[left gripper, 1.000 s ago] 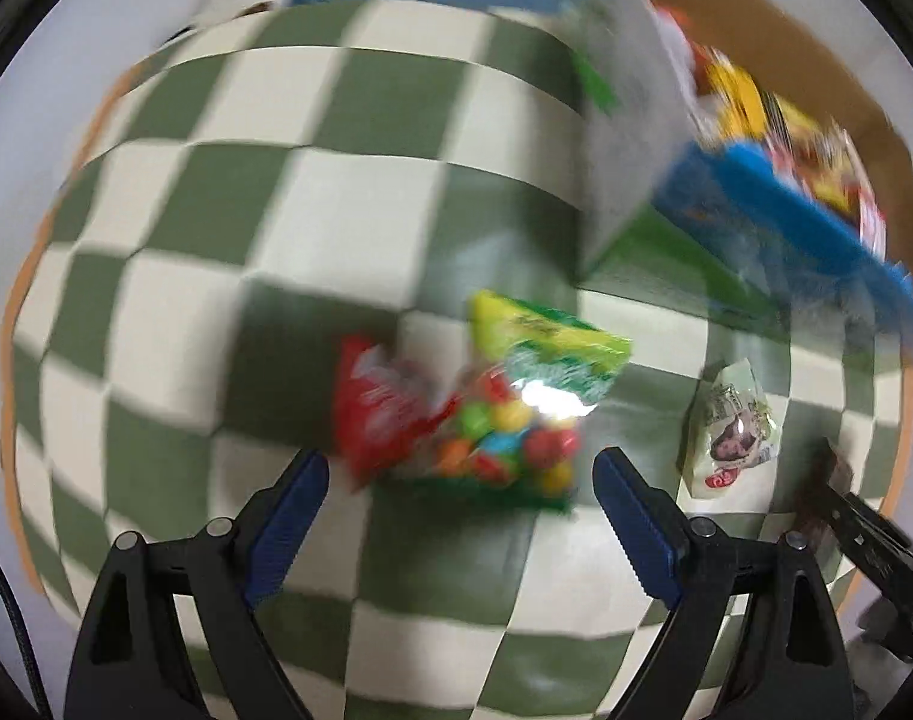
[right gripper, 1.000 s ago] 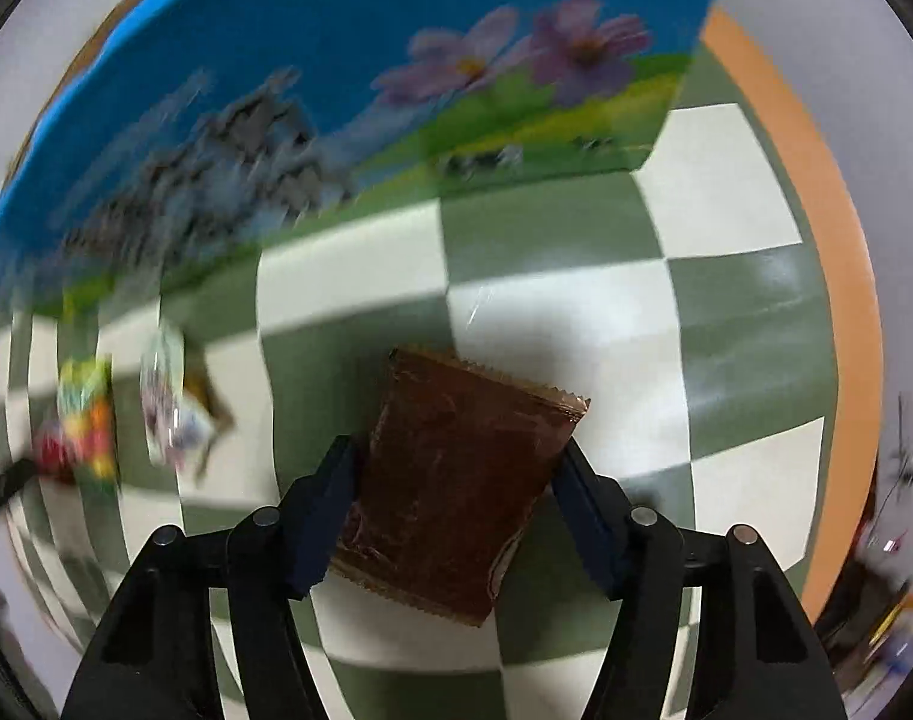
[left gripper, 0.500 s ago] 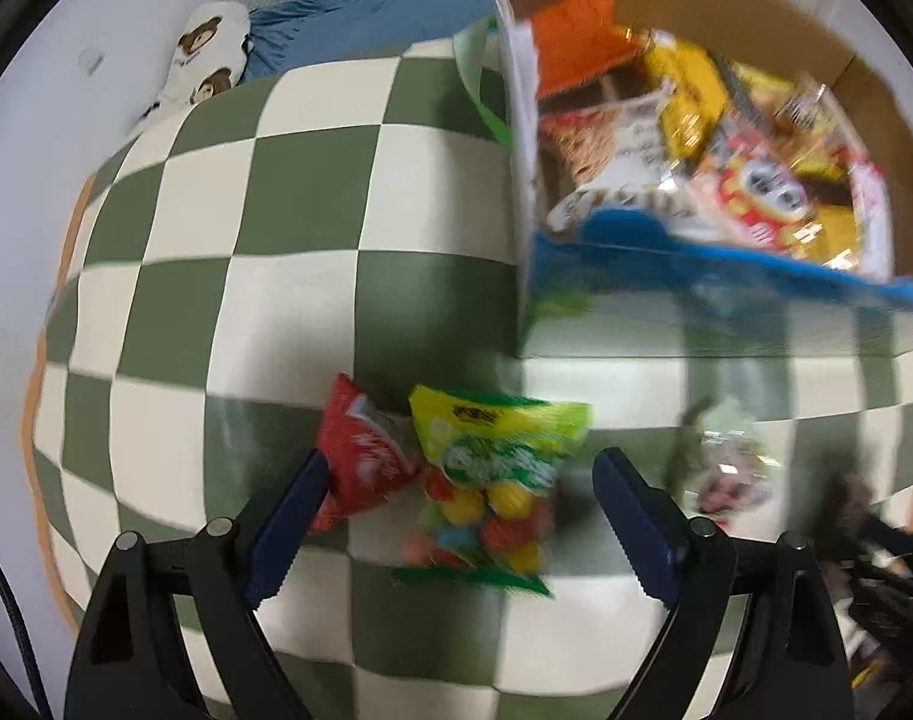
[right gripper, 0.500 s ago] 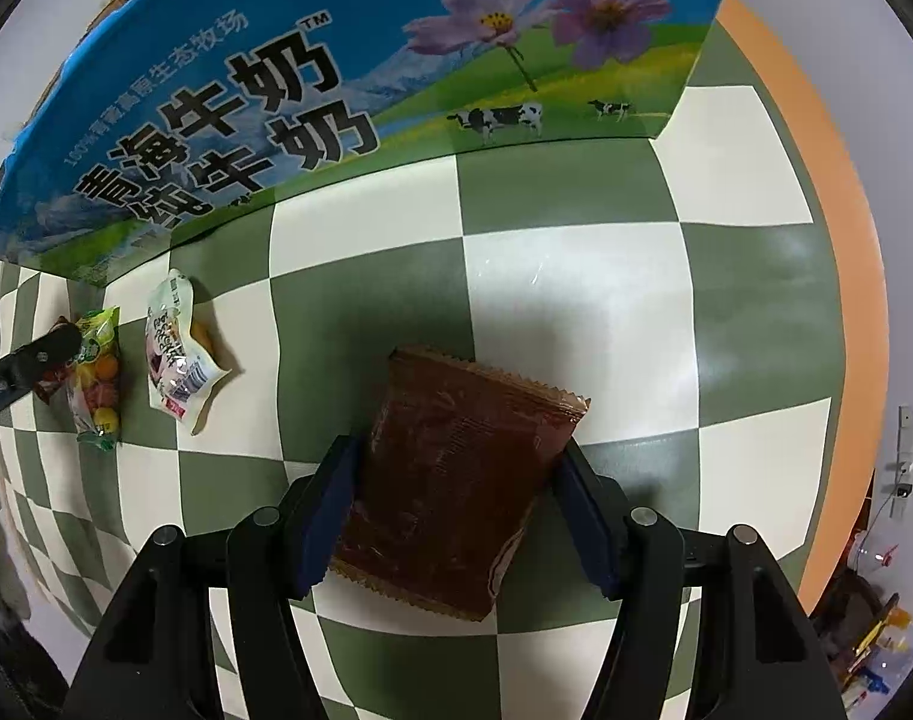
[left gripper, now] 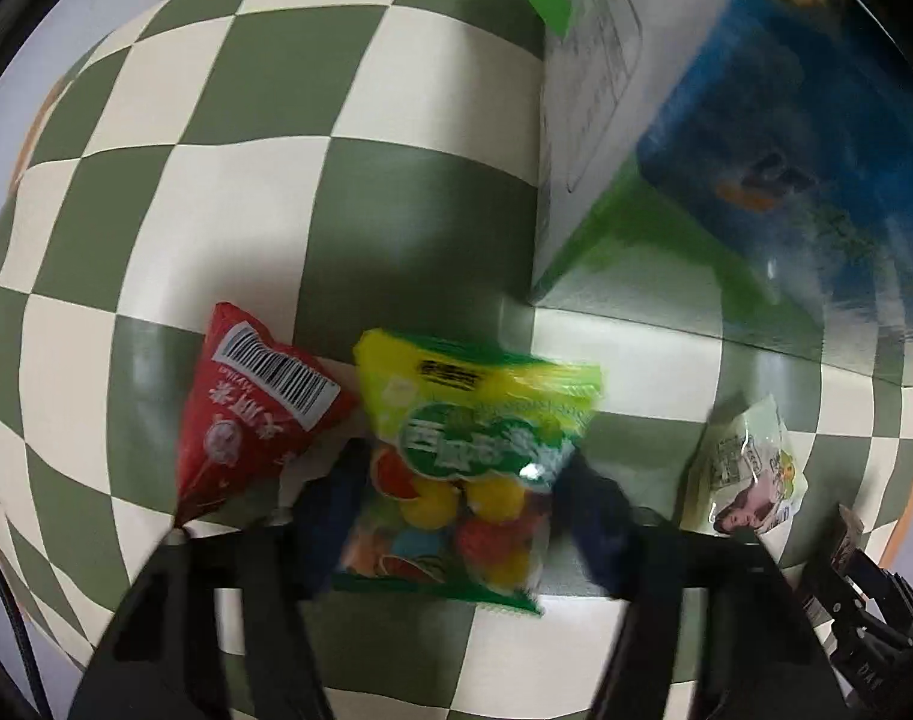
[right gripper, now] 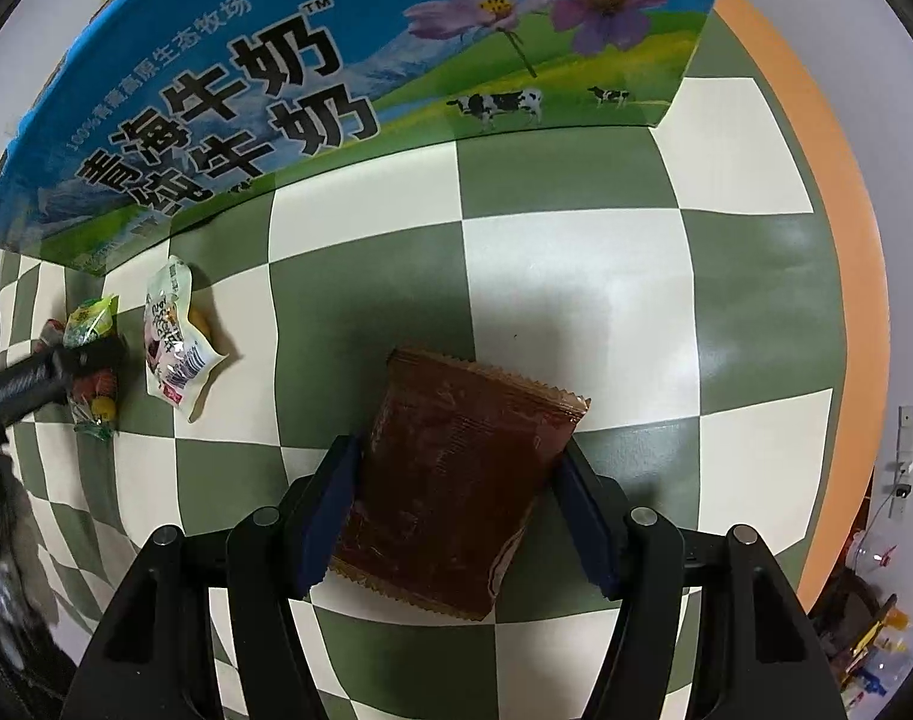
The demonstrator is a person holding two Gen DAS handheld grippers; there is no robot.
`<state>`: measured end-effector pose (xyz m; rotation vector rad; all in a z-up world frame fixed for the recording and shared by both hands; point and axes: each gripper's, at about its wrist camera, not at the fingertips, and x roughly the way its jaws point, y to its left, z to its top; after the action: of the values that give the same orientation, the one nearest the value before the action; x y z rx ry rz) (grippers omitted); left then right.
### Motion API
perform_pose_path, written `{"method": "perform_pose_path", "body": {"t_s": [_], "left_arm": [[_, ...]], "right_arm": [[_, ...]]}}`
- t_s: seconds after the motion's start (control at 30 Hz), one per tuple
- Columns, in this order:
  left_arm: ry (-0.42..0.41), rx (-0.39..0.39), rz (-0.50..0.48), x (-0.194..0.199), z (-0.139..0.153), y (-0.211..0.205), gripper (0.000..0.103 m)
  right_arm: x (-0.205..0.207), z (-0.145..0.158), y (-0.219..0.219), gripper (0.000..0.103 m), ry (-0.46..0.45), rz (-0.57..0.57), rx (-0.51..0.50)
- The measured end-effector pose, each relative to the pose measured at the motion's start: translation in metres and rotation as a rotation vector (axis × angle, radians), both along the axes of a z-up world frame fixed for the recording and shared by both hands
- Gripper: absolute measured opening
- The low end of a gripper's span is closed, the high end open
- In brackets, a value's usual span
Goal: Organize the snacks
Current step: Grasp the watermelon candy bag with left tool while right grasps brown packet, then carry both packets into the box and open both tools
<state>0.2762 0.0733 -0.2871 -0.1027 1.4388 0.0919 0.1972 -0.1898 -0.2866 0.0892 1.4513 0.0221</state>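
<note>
In the left wrist view my left gripper [left gripper: 456, 516] has its jaws closed in against a green and yellow bag of coloured candy balls [left gripper: 468, 462] on the checkered cloth. A red snack packet [left gripper: 246, 414] lies just left of it. A small white packet [left gripper: 750, 468] lies to the right. In the right wrist view my right gripper [right gripper: 459, 510] is shut on a brown snack packet [right gripper: 456, 480] resting on the cloth. The left gripper [right gripper: 54, 372] and candy bag [right gripper: 90, 324] show at far left there, beside the white packet [right gripper: 171, 336].
A blue and green milk carton box [right gripper: 336, 72] stands at the back; it also shows in the left wrist view [left gripper: 756, 168]. The green and white checkered cloth [right gripper: 576, 252] has an orange border [right gripper: 840, 240] at the right.
My left gripper has moved forward and lower and closed its jaws from wide open onto the candy bag. The right gripper has stayed still on the brown packet.
</note>
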Motion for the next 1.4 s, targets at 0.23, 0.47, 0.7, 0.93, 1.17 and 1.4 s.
{"method": "perform_pose_path", "body": {"t_s": [0.23,0.47,0.7,0.93,1.17,1.4], "left_arm": [[0.014,-0.009,-0.055,-0.048,0.002,-0.024,0.051],[0.108,-0.055,-0.095,-0.134,-0.01,-0.055,0.051],[0.145,-0.05,-0.101,-0.124,-0.026,-0.065,0.057],[0.186,-0.089,-0.061,-0.118,-0.027,-0.088,0.059],[0.181,-0.107,-0.071,-0.122,-0.037,-0.061,0.059],[0.126,-0.099,-0.058,-0.125,-0.027,-0.065,0.057]], "right_arm": [[-0.022,-0.008,0.012,0.066,0.047,0.139,0.009],[-0.068,-0.021,0.021,0.066,0.093,0.252,-0.012],[-0.066,-0.026,0.001,0.081,0.119,0.133,0.126],[-0.078,-0.03,-0.01,0.085,0.109,0.005,0.155],[-0.099,-0.031,0.037,0.062,0.076,0.365,-0.063],[-0.092,-0.028,0.017,0.066,0.075,0.216,0.02]]}}
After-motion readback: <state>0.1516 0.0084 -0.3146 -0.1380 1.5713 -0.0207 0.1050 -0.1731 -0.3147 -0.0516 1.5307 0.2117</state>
